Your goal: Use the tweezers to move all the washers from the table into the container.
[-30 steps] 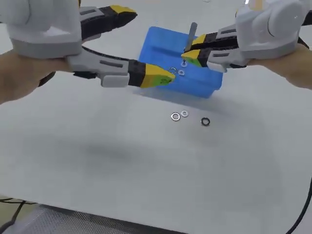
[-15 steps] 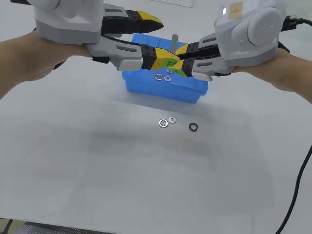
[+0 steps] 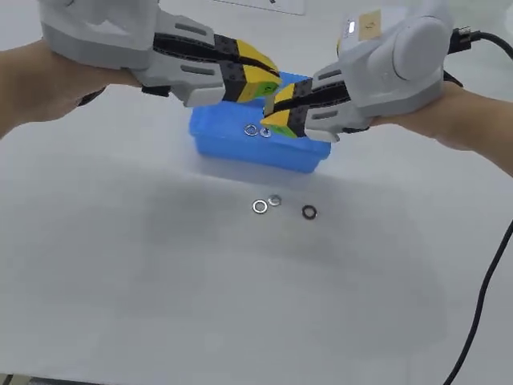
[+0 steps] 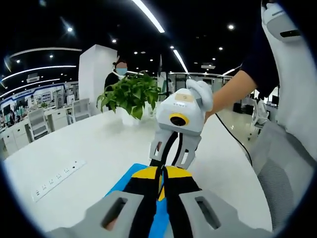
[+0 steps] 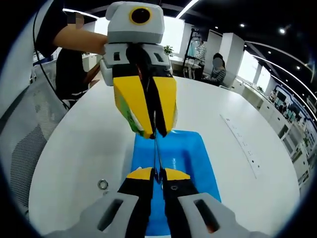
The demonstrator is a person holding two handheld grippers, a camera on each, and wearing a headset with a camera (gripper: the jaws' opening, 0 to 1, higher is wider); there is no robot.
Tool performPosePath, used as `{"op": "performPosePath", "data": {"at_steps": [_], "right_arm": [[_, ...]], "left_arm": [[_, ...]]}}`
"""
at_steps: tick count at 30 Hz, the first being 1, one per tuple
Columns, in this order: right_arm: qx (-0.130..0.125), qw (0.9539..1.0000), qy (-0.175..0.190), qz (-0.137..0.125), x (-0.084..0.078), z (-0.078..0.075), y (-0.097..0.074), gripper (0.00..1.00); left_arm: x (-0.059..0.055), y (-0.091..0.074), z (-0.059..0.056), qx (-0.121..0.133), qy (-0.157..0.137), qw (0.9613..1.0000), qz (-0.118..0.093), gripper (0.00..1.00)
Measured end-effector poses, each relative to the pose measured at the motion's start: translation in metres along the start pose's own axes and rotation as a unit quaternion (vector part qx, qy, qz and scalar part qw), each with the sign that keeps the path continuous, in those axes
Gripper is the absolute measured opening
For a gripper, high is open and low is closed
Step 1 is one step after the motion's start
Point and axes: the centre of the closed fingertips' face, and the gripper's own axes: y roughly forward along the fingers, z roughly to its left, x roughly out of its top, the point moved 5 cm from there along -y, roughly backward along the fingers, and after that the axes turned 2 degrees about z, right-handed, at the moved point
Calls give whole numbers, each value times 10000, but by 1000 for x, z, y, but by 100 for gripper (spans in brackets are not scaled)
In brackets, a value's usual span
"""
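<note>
The thin metal tweezers (image 5: 156, 153) run between both grippers above the blue container (image 3: 240, 150). My right gripper (image 3: 274, 114) is shut on one end, seen at its jaws (image 5: 157, 173) in the right gripper view. My left gripper (image 3: 268, 74) faces it tip to tip and is shut on the other end (image 5: 154, 132). Two washers (image 3: 256, 131) lie inside the container. On the white table in front of it lie two silver washers (image 3: 259, 207) and a dark one (image 3: 309, 212). One washer (image 5: 102, 184) shows beside the container (image 5: 185, 156).
A black cable (image 3: 483, 297) hangs along the right side. The table's near edge runs along the bottom of the head view. Further off on the table stand a potted plant (image 4: 130, 94) and a power strip (image 4: 54, 178). People sit in the background.
My left gripper, open a second ago, has moved right over the container and shut on the tweezers. The right gripper has shifted left to meet it.
</note>
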Motion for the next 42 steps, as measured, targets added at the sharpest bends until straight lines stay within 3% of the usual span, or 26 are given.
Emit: {"op": "performPosePath", "data": {"at_steps": [3,5,13,22,31,37,42], "right_arm": [[32,9999,-92,50,1,2,0,8],[46,9998,-157,77,1,3,0,8],[-70,9995,-296,52,7,2,-1,10],[-108,9998,-142,-67,13,5,-3,13],[-158,9997,-183,-15,14,10,-4,26],[-380,9992,-116,-108,14,7,-15,31],[-597,9979,-10,-249,12,11,-26,42]], "left_arm": [[0,0,-2,-55,383,9992,57,6],[0,1,-10,-119,382,9992,52,5],[6,1,-7,-17,759,9971,-10,4],[12,-3,-10,-39,910,9958,-40,4],[19,-10,-8,118,935,9955,-70,4],[25,-17,-5,214,917,9955,-82,4],[31,-19,-11,236,942,9952,-88,4]]}}
